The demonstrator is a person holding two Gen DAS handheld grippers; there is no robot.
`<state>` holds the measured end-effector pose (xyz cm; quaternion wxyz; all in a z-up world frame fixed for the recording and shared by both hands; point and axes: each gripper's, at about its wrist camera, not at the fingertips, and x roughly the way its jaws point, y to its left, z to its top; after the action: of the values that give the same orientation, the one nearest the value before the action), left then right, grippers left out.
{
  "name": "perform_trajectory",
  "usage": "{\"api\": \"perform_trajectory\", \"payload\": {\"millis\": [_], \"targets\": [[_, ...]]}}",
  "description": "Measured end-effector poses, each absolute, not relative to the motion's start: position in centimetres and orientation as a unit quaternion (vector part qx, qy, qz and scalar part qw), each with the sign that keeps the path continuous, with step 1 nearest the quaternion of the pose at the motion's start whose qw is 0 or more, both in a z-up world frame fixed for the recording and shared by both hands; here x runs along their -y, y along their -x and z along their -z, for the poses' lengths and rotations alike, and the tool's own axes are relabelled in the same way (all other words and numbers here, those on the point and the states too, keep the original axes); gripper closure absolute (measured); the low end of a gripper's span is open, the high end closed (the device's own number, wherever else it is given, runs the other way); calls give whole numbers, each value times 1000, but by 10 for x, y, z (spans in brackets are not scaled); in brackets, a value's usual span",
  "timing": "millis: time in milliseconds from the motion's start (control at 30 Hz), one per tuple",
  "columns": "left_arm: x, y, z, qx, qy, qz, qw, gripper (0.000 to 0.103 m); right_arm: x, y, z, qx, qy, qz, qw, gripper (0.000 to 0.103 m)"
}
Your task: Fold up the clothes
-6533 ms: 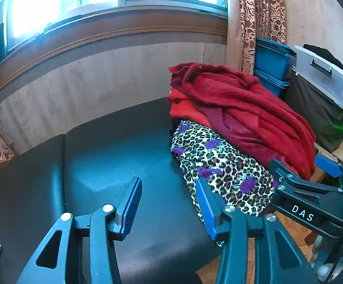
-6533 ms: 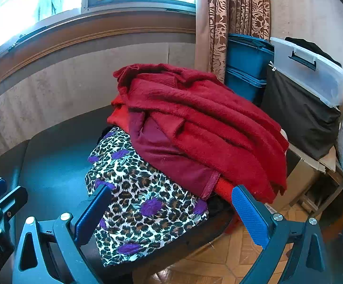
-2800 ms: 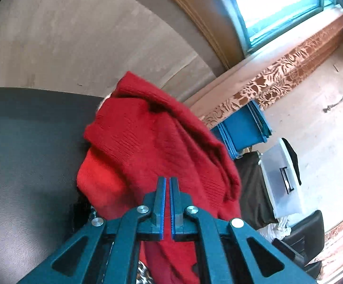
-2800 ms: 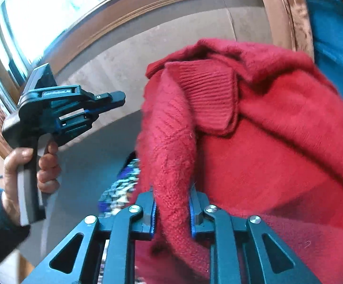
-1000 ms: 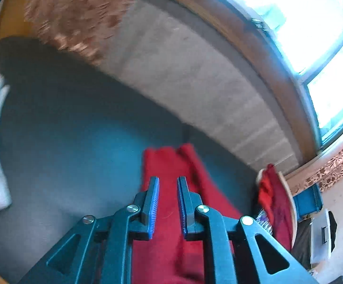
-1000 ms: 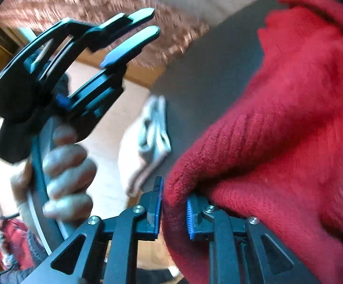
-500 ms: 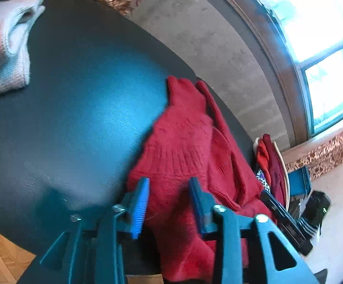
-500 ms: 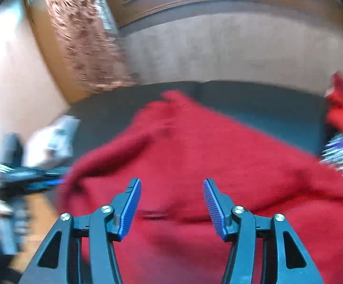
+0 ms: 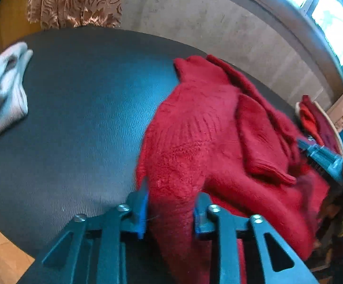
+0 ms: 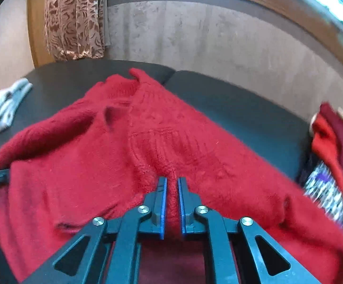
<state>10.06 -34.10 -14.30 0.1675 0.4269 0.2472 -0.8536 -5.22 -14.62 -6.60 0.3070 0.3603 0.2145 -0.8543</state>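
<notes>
**Both tongs in the red sweater, which lies rumpled on the dark pad**

The right gripper point(image 10: 170, 203) is drawn narrow, its blue pads pinching a ridge of the red sweater point(image 10: 162, 146) that rises straight between them. The left gripper point(image 9: 170, 209) stands wider, with a thick roll of the same knit filling the gap. The pads touch the cloth on both sides, but motion blur leaves me unable to tell whether they are clamping it or only straddling it.

Ahead of both tongs the sweater spreads crumpled over the black padded surface point(image 9: 81, 108), with a ribbed cuff or hem folded over itself to the right of the left gripper. Far off to the left of both lies a pale folded garment point(image 9: 3, 92). To the right sits a pile of other clothes point(image 10: 330, 142), red and patterned.

As I judge it, the main risk is bulk. Each tong holds a bunched fold and may have caught several layers, so a lift could drag the knit up twisted. If the left hold is loose, the cloth could slip out.

The near edge of the sweater runs below both frames, so its outline and sleeves cannot be traced. The pile at right is blurred and cut off.
</notes>
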Motion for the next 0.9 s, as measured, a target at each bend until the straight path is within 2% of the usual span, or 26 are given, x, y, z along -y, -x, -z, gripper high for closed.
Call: {"api": "perform_trajectory", "payload": {"millis": [267,400,533,567,600,633,667,767,900], "targets": [[358,-52,145,-226,-436,851,185,83,147,183,27,-187,-337,902,193,95],[373,-23,144,-207,-443,849,199,83,113,239,28,-127,-382,902,159,94],[399,7,145,-175,-454,845,224,83,83,246,24,-65,-399,899,168,92],[405,14,145,-163,-457,843,233,83,77,240,22,-56,-398,898,180,89],[411,25,146,-151,-461,840,242,83,70,233,20,-47,-397,896,194,76],[417,30,146,-142,-467,837,247,83,64,225,19,-39,-397,893,209,58],[425,35,145,-147,-471,833,250,82,60,215,18,-35,-398,888,229,52],[447,26,136,-193,-472,822,252,79,60,175,20,-32,-402,865,299,48],[417,-22,131,-235,-456,835,201,77,60,112,32,-19,-418,830,368,44]]}}
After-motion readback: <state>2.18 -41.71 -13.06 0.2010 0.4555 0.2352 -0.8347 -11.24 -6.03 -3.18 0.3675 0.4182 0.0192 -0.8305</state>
